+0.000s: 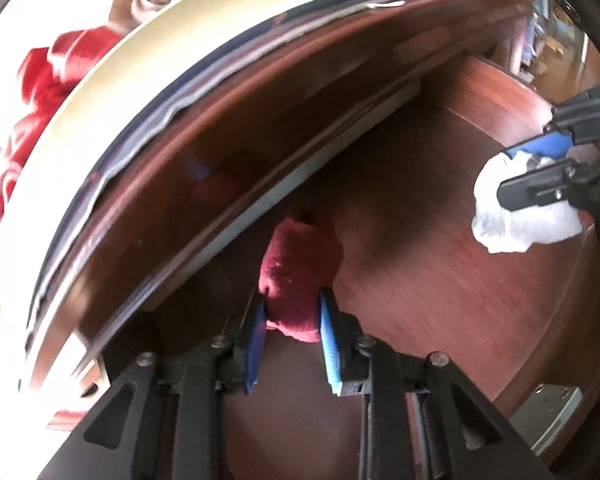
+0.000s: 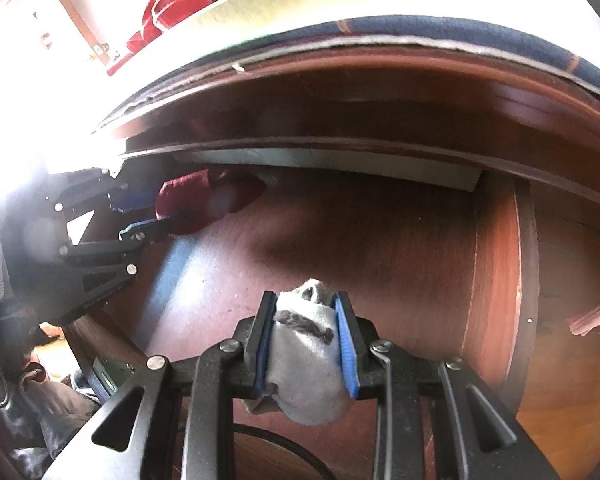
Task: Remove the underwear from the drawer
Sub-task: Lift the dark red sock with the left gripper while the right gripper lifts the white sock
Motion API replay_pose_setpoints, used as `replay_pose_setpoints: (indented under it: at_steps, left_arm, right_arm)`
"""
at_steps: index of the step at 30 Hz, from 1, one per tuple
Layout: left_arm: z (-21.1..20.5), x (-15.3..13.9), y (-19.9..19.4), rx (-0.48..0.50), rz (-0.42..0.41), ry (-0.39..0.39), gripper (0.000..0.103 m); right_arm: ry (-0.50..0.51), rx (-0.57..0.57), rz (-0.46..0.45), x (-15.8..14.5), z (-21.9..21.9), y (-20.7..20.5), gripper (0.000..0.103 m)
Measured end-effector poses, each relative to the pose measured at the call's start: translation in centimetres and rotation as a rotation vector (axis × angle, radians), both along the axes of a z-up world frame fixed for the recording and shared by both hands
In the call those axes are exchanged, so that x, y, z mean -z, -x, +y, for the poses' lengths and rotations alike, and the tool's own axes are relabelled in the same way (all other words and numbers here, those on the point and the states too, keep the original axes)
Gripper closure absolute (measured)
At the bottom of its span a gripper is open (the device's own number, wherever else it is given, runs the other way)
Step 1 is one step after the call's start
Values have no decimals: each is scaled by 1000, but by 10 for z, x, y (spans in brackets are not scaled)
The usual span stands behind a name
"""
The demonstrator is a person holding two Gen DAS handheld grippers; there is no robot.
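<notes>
left hand-held gripper [image 1: 293, 322] clenched on a dark red bundle of underwear [image 1: 300, 276], blue pads pressing both sides; bundle sits above the drawer's wood-grain floor [image 1: 460, 300], close to the white inner back wall [image 1: 300, 168]. right hand-held gripper [image 2: 305, 330] grasping a rolled light grey piece of underwear [image 2: 304, 364] w/ a dark mark on it, fabric bulging out below the pads, held over the drawer floor nr the front. from the left cam the grey piece looks white, well apart from the red one. above the drawer: desk edge w/ a navy cloth [image 2: 460, 32] & a red garment [image 2: 168, 12] on top, blown out by window light.
</notes>
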State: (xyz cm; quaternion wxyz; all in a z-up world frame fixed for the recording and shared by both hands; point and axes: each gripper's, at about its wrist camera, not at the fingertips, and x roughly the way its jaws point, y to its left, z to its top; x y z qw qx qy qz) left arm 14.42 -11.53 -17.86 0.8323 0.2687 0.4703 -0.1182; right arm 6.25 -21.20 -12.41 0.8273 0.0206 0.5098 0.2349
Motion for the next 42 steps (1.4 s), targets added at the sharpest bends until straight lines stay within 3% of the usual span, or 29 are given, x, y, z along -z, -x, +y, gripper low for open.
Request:
replay_pose_setpoints:
  at_steps: [7,10,11,15,42]
  left_arm:
    - [12,-15,7,-61,-20,89,79]
    - [11,-22,7,-74,-30,103,79]
    - [15,-8,5,-78,-34,109,79]
    - [36,-23,25,-98,-59,139,79]
    - [71,-66,86,-164,-229,292,79]
  right_arm:
    - [19,-12,-71,-10,10,7,72]
    - [11,-12,-81,-13,13,9,72]
    - [8,-11,-86,-14,13,10,72]
    - [-11,2,-99,-16,11,13,72]
    - [-79,20,-311,-63,-24,67,72]
